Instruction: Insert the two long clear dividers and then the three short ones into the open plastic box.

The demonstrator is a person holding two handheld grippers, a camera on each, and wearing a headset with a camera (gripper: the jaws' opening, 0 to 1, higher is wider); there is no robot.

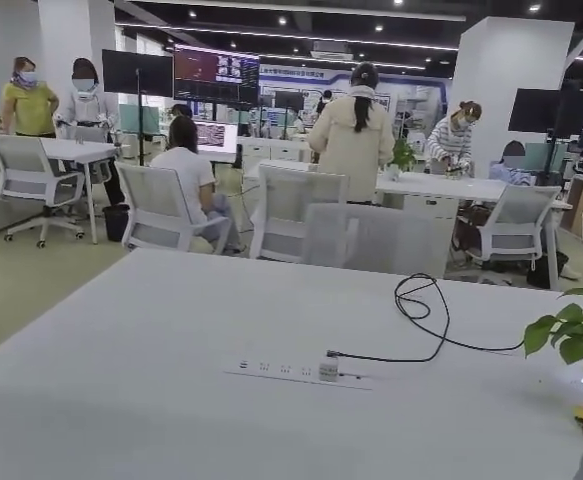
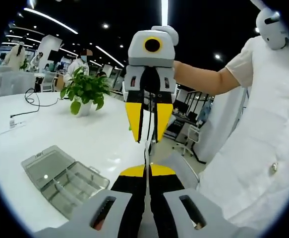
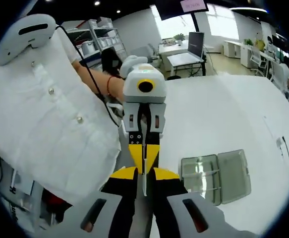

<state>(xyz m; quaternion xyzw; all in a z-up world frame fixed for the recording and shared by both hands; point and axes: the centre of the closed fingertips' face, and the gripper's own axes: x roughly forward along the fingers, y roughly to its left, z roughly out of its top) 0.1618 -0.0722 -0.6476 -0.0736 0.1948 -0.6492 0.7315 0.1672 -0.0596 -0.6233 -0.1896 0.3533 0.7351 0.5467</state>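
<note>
The left gripper point(image 2: 146, 171) and right gripper point(image 2: 147, 140) meet tip to tip, jaws drawn together, well apart from the open plastic box point(image 2: 65, 181) on the table point(image 2: 109, 134). Whether they pinch a clear divider cannot be told; such a strip could twist loose

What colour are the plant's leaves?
Green; the plant shows best in the left gripper view.

Clear glossy plastic box point(image 2: 50, 163), smooth matt white bench point(image 1: 171, 330), prob. laminate

Bright ceiling strip lights point(image 2: 164, 12), soft blur, fisheye-bent edges.
</note>
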